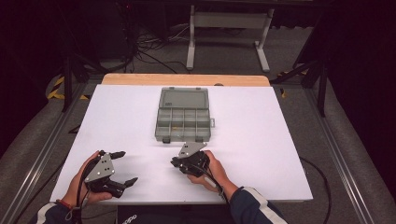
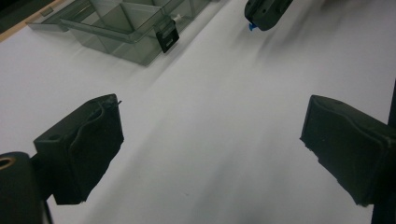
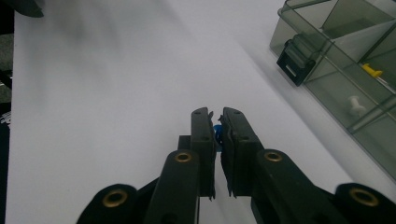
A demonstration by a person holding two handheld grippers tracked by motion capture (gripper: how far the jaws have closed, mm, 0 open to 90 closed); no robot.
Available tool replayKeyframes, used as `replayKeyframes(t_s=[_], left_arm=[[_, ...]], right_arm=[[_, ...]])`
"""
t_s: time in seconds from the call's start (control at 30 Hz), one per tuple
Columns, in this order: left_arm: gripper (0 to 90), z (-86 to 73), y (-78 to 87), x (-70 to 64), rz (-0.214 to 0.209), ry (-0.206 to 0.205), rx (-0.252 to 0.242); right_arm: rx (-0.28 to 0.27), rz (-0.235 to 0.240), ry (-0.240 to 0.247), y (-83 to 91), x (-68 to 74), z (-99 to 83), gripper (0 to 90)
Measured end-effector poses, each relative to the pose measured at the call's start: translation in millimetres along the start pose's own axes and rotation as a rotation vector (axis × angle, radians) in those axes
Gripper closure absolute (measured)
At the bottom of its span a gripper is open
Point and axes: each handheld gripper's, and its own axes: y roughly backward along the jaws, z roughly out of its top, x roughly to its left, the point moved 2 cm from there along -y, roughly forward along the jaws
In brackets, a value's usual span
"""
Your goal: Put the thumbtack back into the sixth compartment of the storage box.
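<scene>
Organizer box (image 1: 183,114) open, pins in compartments; right gripper (image 3: 217,122) pinches a small blue piece (image 3: 217,130), left gripper (image 2: 210,135) wide, empty. We judge placing remains.

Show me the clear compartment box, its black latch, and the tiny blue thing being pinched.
Smoky clear plastic compartment box (image 1: 183,122), high view, on a divider.
Black box latch (image 3: 294,62), right gripper view, on its face.
Small blue object (image 3: 217,129), right gripper view, between the right gripper's fingers.
</scene>
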Motion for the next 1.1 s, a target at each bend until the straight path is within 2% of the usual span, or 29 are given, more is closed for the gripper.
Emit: replayKeyframes(t_s=[0.3, 0.37, 0.77, 1.1], left_arm=[[6.1, 0.0, 1.4, -0.6, 0.003, -0.005, -0.002], [5.9, -0.4, 2.4, -0.3, 0.005, 0.007, -0.008], [6.0, -0.8, 2.9, 1.1, 0.010, 0.009, -0.010], [6.0, -0.5, 4.0, 1.7, 0.013, 0.017, -0.015]], right_arm=[[-0.022, -0.014, -0.009, 6.9, -4.1, 3.7, 84.3], [-0.031, -0.019, -0.011, 9.3, -5.6, 5.3, 84.3], [-0.059, -0.041, -0.020, 15.5, -14.0, 9.7, 84.3], [-0.095, -0.078, -0.036, 22.7, -28.5, 21.4, 84.3]])
